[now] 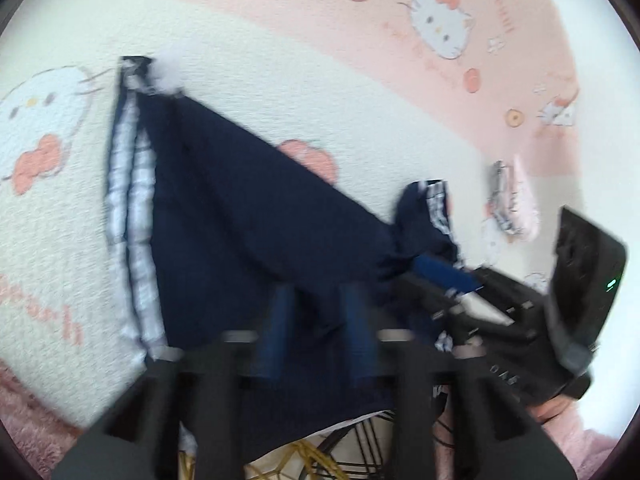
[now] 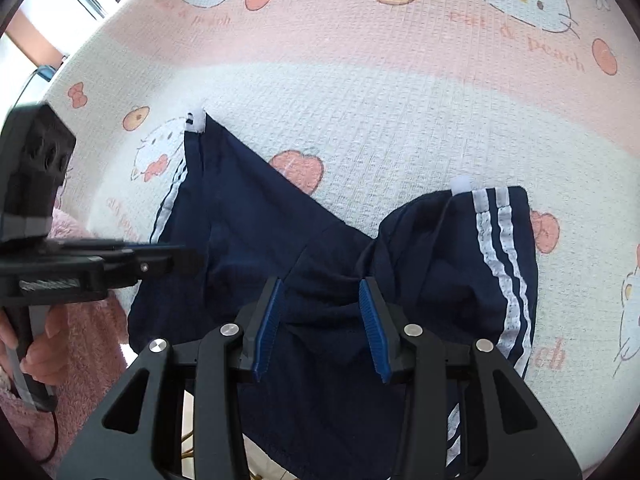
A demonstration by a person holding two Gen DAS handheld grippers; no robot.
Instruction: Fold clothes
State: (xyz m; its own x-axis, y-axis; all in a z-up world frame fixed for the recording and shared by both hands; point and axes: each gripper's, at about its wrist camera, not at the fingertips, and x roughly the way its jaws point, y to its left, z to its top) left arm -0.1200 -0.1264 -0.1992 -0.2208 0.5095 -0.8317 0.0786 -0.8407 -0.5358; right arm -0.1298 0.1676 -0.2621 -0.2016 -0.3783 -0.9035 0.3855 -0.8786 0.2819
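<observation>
Both tongs hovered low over the navy-blue athletic shorts with white side stripes, and both stood released, jaws parted with cloth showing in the gap. On the right gripper the ribbed blue fingertips sat well apart above the bunched crotch of the shorts, gripping nothing. The left gripper showed blurred in its own view, its blue fingers likewise spread over the dark fabric; seen from the right wrist camera it reached in sideways from the left, its tip at the left leg of the shorts, though whether it touched the cloth could not be told. A hand held its black handle beside a fluffy pink sleeve or cover.

The shorts lay spread on the white and pink quilted bedspread printed with cartoon cats and peaches, waistband nearest the grippers and hanging toward the bed's near edge. The left leg lay flat and stretched away to a hem with a small white tag. The right leg was crumpled and folded over, its two white stripes curving down the outer side.
</observation>
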